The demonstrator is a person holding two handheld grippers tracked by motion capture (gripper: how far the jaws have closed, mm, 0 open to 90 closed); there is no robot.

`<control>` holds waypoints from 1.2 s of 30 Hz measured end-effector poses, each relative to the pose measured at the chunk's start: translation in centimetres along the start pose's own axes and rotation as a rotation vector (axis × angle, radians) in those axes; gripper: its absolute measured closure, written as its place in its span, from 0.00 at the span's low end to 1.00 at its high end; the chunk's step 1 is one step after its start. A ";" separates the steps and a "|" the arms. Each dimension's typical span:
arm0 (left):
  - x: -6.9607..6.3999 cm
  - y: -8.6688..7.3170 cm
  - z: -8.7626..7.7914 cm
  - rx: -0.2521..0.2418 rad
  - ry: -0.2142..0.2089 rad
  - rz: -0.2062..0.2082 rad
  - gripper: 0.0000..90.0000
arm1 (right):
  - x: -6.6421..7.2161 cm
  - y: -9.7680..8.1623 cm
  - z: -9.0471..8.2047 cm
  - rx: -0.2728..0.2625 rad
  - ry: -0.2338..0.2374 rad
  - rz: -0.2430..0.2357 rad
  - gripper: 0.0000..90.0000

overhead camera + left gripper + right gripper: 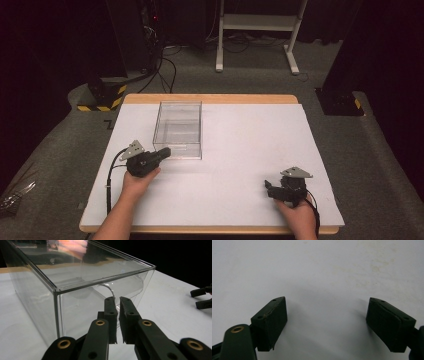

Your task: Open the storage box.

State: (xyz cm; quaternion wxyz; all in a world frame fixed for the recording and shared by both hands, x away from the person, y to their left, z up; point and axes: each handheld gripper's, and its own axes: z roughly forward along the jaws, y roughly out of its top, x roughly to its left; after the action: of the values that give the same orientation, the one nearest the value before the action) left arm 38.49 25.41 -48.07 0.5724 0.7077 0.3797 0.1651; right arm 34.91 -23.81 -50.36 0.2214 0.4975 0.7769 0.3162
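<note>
I have a clear plastic box (pixel 178 129) sitting on the white surface (pixel 240 150), toward its left half and a little back from the middle, with its long side running away from me. My left gripper (pixel 164 152) is at the box's near end, and in the left gripper view its fingers (pixel 110 315) are drawn almost together with a thin slit between them, right at the curved cut-out (pixel 110 288) in the near wall; I judge that they are pinching the thin edge there, though the transparent wall makes the contact itself hard to see. My right gripper (pixel 268 188) rests well apart from the box, near the front right of the surface, and its fingers (pixel 270 320) stand wide apart with nothing between them but bare white surface. As for handling, I expect the box to be light and stiff, with thin hard walls that are slick under rubber pads and likely to crack or scuff if squeezed hard. A pinch on one wall will probably let it swing or slide, so I would grip the rim at the cut-out firmly but gently and keep the motion slow, or bring the right gripper to the far side wall to steady it.
</note>
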 end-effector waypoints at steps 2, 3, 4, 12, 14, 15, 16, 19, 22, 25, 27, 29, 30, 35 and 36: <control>0.0 -0.1 -0.3 -0.010 0.010 -0.001 0.97 | 0.0 0.0 0.0 0.000 0.000 0.000 0.19; 0.2 -0.1 -0.5 -0.020 0.004 -0.010 1.00 | 0.0 0.0 0.0 0.000 0.000 0.000 0.19; 0.3 -0.2 -0.7 -0.017 0.000 -0.015 1.00 | 0.0 0.0 0.0 0.000 0.001 -0.001 0.19; 0.3 -0.2 0.0 -0.020 -0.013 -0.038 0.78 | 0.0 0.0 0.0 0.000 0.001 -0.001 0.19; 0.4 -0.1 0.3 -0.018 -0.018 -0.051 0.74 | 0.0 0.0 0.0 0.000 0.001 -0.001 0.19; 0.4 0.0 0.5 -0.014 -0.021 -0.056 0.74 | 0.0 0.0 0.0 0.000 0.001 -0.001 0.19; 0.5 0.1 0.6 -0.014 -0.027 -0.061 0.73 | 0.0 0.0 0.0 0.000 0.001 -0.001 0.19; 0.3 0.2 1.2 -0.010 -0.078 -0.059 0.69 | 0.0 0.0 0.0 0.000 0.001 -0.001 0.19; -0.1 0.2 1.6 -0.006 -0.067 -0.052 0.62 | 0.0 0.0 0.0 0.000 0.001 0.000 0.19; 0.1 0.2 1.7 -0.020 -0.058 -0.069 0.75 | 0.0 0.0 0.0 0.000 0.000 0.000 0.19; 0.3 0.1 1.7 -0.026 -0.069 -0.069 0.80 | 0.0 0.0 0.0 0.000 0.001 0.000 0.19; 0.4 0.1 1.6 -0.025 -0.076 -0.061 0.82 | 0.0 0.0 0.0 0.000 0.001 0.000 0.19; 0.4 0.1 1.5 -0.024 -0.078 -0.058 0.82 | 0.0 0.0 0.0 0.000 0.001 0.000 0.19; 0.5 0.1 1.4 -0.021 -0.088 -0.049 0.84 | 0.0 0.0 0.0 0.000 0.000 0.000 0.19; 0.5 0.1 1.3 -0.020 -0.089 -0.048 0.84 | 0.0 0.0 0.0 -0.001 0.001 -0.001 0.19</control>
State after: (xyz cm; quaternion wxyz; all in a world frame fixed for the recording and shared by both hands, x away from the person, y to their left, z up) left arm 39.75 24.85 -48.47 0.5996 0.6994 0.3688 0.1234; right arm 34.91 -23.81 -50.36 0.2216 0.4968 0.7771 0.3167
